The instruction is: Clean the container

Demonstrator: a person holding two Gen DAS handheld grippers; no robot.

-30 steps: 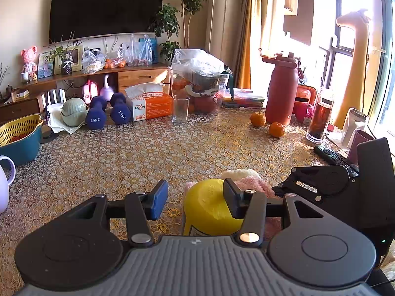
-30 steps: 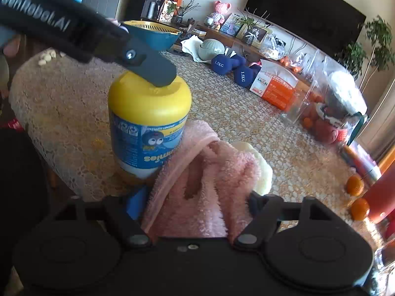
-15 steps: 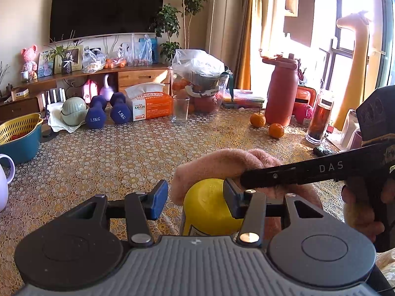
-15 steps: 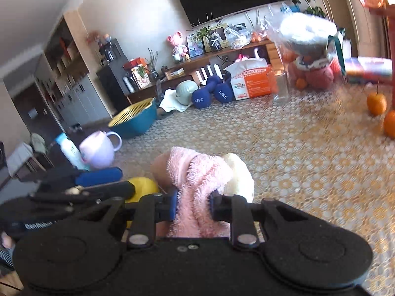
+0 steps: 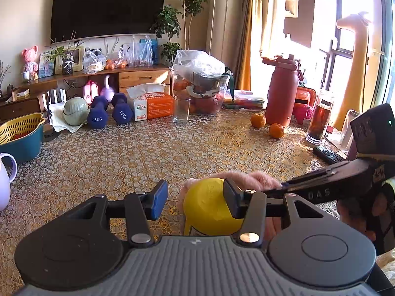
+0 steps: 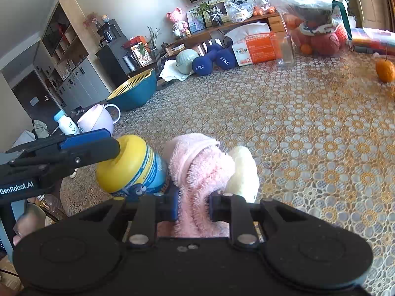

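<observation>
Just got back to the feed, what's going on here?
A person is cleaning a yellow-lidded bottle on the table. The left gripper has its jaws open, one finger touching the bottle's lid, seemingly steadying it. The right gripper is shut on a pink towel pressed against the bottle's side.

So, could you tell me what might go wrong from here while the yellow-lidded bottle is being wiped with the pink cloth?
1. The left gripper is open, with only one finger against the yellow lid of the bottle, so a sideways push from the pink cloth could tip it.
2. The right gripper pinches only a fold of the cloth; rubbing could pull it loose.
</observation>
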